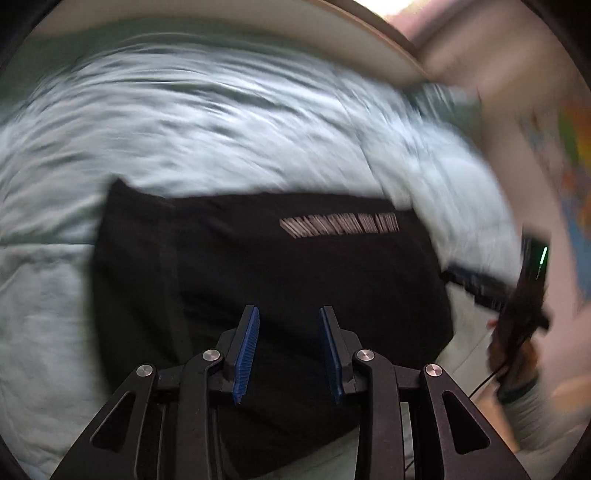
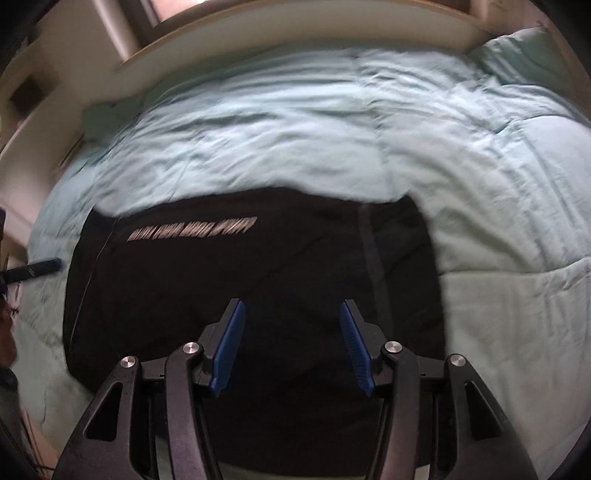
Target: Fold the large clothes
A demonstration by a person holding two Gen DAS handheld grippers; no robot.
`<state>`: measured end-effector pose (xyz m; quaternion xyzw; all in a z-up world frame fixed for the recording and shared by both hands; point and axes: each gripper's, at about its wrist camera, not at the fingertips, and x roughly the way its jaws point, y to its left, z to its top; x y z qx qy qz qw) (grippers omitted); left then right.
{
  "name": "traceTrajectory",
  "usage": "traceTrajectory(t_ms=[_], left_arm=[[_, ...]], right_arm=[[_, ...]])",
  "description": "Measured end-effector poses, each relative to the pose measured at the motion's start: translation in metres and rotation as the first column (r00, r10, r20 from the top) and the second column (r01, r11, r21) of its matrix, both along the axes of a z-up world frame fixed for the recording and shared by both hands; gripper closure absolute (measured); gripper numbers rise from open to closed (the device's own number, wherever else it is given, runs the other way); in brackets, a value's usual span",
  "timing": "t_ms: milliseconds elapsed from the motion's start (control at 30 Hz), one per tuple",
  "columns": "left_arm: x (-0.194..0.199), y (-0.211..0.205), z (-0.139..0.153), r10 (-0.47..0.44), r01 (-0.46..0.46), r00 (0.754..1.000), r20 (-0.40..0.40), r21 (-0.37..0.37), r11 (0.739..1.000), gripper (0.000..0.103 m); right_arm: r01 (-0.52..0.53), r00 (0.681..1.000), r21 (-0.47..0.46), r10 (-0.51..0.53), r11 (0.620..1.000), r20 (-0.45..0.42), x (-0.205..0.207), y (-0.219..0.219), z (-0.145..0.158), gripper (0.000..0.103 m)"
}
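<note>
A black garment (image 1: 295,266) with a line of pale lettering (image 1: 340,224) lies folded flat on a pale green quilt (image 1: 184,122). It also shows in the right wrist view (image 2: 258,273), lettering at the upper left (image 2: 192,229). My left gripper (image 1: 289,314) is open and empty above the garment's near part. My right gripper (image 2: 291,308) is open and empty above the garment's near middle. The right gripper also shows at the right edge of the left wrist view (image 1: 480,284), and a tip of the left gripper shows at the left edge of the right wrist view (image 2: 40,267). Both views are blurred.
The quilt (image 2: 369,129) covers a bed with a pale headboard (image 2: 295,26) at the far side. A green pillow (image 2: 517,55) lies at the far right. A wall with colourful pictures (image 1: 569,155) stands to the right in the left wrist view.
</note>
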<state>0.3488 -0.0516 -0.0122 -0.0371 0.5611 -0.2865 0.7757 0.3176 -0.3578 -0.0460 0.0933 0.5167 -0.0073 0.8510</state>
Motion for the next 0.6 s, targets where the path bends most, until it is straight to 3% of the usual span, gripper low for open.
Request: traceTrajectory(t_ms=[100, 167, 267, 333, 433, 533, 600], left_arm=[[-0.025, -0.041, -0.034, -0.044, 0.044, 0.999, 0.002, 0.095, 0.994, 0.069], [-0.029, -0.055, -0.067, -0.014, 0.018, 1.0, -0.023, 0.19, 0.982, 0.069], [-0.022, -0.043, -0.097, 0.089, -0.074, 0.991, -0.104, 0.133, 0.988, 0.069], [-0.014, -0.03, -0.098, 0.12, -0.11, 0.98, -0.156, 0.07, 0.991, 0.07], [-0.015, -0.022, -0.089, 0.088, -0.084, 0.983, -0.16, 0.037, 0.996, 0.071], [-0.015, -0.017, -0.07, 0.069, -0.06, 0.988, -0.14, 0.065, 0.996, 0.071], [-0.011, -0.012, -0.053, 0.082, -0.074, 0.994, -0.066, 0.105, 0.992, 0.07]], right_arm=[[-0.018, 0.998, -0.041, 0.015, 0.999, -0.056, 0.002, 0.027, -0.025, 0.048], [-0.046, 0.993, -0.069, 0.038, 0.997, -0.113, 0.003, 0.041, -0.049, 0.047], [-0.07, 0.982, -0.091, 0.053, 0.993, -0.181, 0.005, 0.047, -0.081, 0.044], [-0.041, 0.982, -0.059, 0.029, 0.997, -0.188, 0.004, 0.041, -0.092, 0.043], [-0.044, 0.98, -0.04, 0.035, 0.998, -0.197, 0.003, 0.037, -0.085, 0.043], [-0.04, 0.986, 0.018, 0.042, 0.999, -0.161, 0.008, 0.032, -0.059, 0.043], [-0.06, 0.994, 0.021, 0.062, 0.998, -0.095, 0.017, 0.034, -0.037, 0.043]])
